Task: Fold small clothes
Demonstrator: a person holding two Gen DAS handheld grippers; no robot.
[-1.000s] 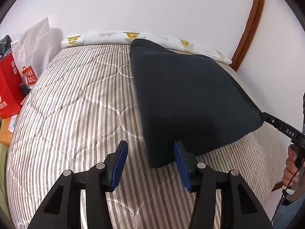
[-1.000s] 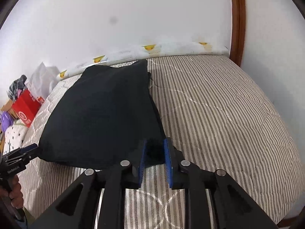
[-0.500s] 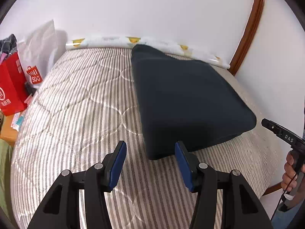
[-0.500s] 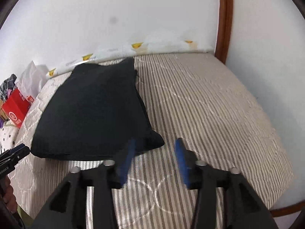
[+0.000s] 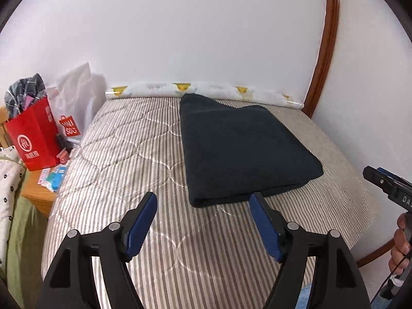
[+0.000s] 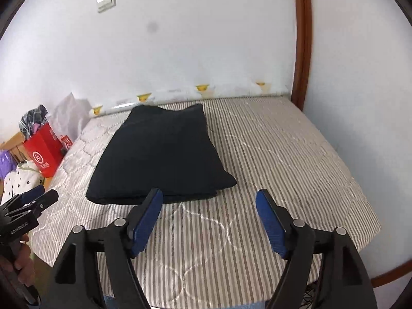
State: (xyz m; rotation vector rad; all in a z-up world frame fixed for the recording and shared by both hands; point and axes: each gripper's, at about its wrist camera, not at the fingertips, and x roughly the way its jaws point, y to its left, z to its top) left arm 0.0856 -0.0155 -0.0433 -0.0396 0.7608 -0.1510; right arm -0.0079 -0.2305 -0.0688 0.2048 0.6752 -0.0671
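Fold laid down, grippers free

Dark garment (image 5: 244, 149) lies folded on the striped mattress (image 5: 123, 154), near the wall. Both my left gripper (image 5: 203, 221) and right gripper (image 6: 209, 219) have just been opening, nothing between them. Next, I judge: regrip an edge for another fold

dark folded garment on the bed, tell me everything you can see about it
The dark folded garment is navy-black, of soft, thick-looking knit fabric, folded into a neat rectangular stack with its layered edges showing at the near end. It lies flat on the striped quilted mattress, its far end reaching the rolled duck-print cover by the wall. Nothing grips it: both open tongs sit short of its near edge.
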